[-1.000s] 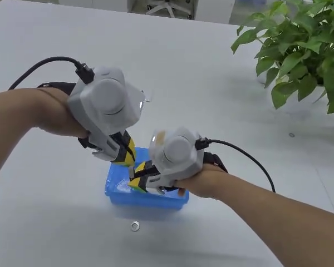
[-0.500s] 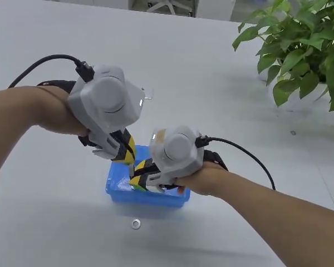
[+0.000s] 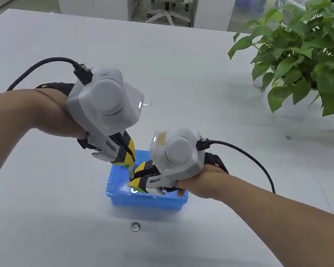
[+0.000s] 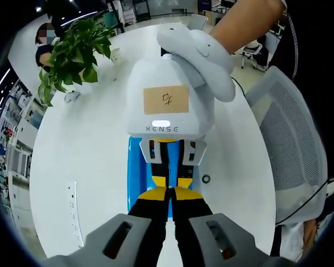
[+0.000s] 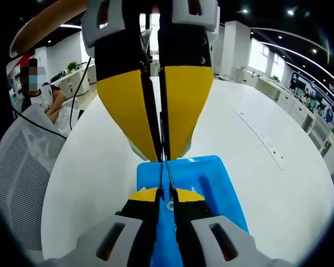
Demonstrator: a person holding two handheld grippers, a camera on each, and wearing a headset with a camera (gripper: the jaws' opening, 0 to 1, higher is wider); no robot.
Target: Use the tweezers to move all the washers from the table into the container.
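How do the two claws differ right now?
The left claw hangs higher, pointing down; the right claw sits lower, at the blue container. The right claw's housing shows a tan label; the left claw's looks plain. Both are closed on the thin tweezers.

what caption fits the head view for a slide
Left tongs and right tongs meet over a blue container, one washer lying on the white table nearby.

left gripper (image 3: pixel 127 159) and right gripper (image 3: pixel 137 182) crowd over container (image 3: pixel 121 198), bare table (image 3: pixel 211 89) around (plant (image 3: pixel 300 50) at far corner)
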